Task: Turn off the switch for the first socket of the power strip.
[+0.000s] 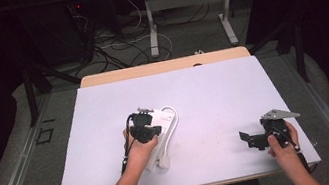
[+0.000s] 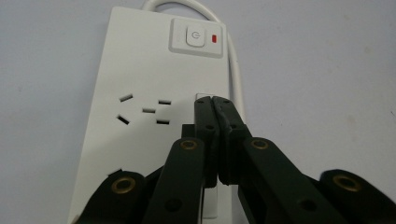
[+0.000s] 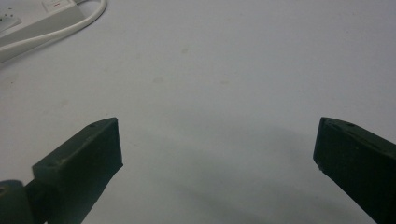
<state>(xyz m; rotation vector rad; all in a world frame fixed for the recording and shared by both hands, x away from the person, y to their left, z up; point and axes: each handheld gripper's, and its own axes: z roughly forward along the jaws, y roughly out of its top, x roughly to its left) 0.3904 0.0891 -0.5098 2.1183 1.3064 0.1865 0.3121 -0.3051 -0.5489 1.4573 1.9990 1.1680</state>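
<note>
While left gripper (image 2: 214, 100) presses power strip (image 2: 140, 70), jaws closed

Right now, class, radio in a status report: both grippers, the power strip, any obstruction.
Left gripper shut, tips over the power strip. Right gripper open, apart over bare table. Nothing in the way.

The left tongs (image 2: 215, 100) are black, built from flat linked bars with brass-coloured rivets at the joints and small dark screw holes along the arms. Their two tips are narrow and long. The right tongs (image 3: 217, 144) have broad, blocky black pads with small screw holes on the top faces. In the high view the right tongs carry a grey three-cornered plate, and a black cable trails from each. Both forearms are without sleeves.
</note>
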